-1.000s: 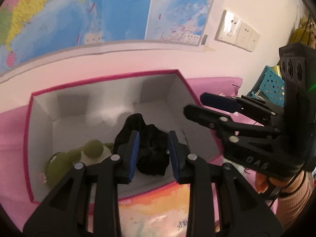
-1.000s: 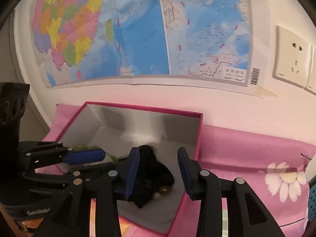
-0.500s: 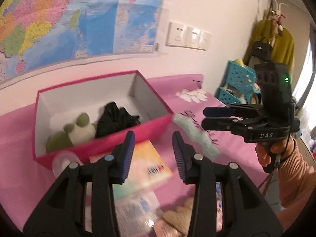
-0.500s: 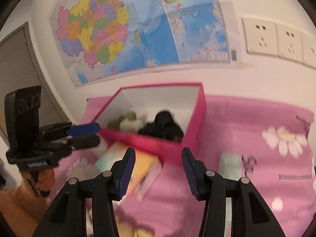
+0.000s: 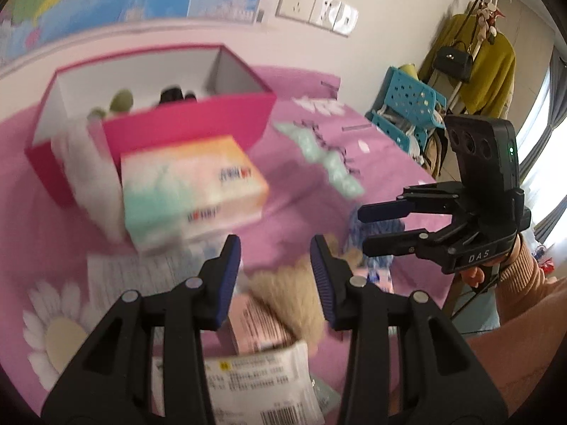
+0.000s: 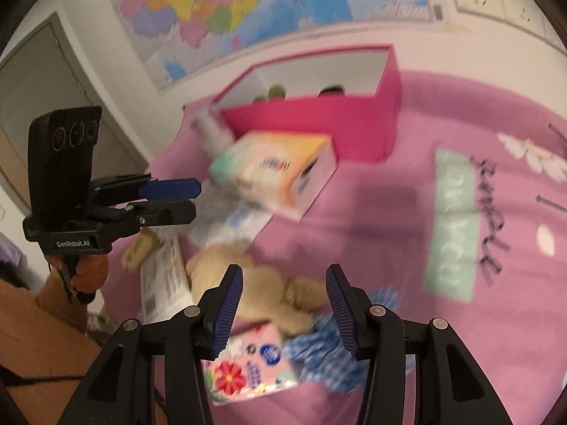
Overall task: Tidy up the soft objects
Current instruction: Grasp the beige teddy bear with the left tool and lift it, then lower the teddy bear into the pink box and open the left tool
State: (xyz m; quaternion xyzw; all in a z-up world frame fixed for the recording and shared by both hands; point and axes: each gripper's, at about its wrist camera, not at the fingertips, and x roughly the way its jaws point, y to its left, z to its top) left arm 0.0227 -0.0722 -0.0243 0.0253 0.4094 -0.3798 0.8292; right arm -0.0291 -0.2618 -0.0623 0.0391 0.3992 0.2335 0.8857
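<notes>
While both grippers hover above the pink cloth-covered table (image 6: 372, 212), neither holds anything: the right gripper (image 6: 284, 304) has its blue-padded fingers spread wide, and the left gripper (image 5: 276, 272) likewise stands apart and empty.

Nearest, just below the right gripper's fingers, lies the fluffy beige plush toy (image 6: 255, 283), seen also between the left gripper's fingers (image 5: 283, 294). It looks light, soft and easily squashed, so a pinch across its bulky middle should hold better than one on a loose tuft of fur. Its long axis seems to run left to right across the right wrist view; which end is the head is too blurred to tell.

Touching it on the near side are a pink flowered tissue packet (image 6: 248, 364) and a blue-and-white checked cloth (image 6: 329, 347), also limp and light. A white printed plastic packet (image 5: 248, 382) lies at its other side.

Farther off rests a pastel rectangular tissue pack (image 6: 273, 170), just in front of the open magenta cardboard box (image 6: 312, 120). Inside the box, a green plush toy (image 5: 122, 101) and a black soft item (image 5: 172, 95) peek over the rim.
</notes>
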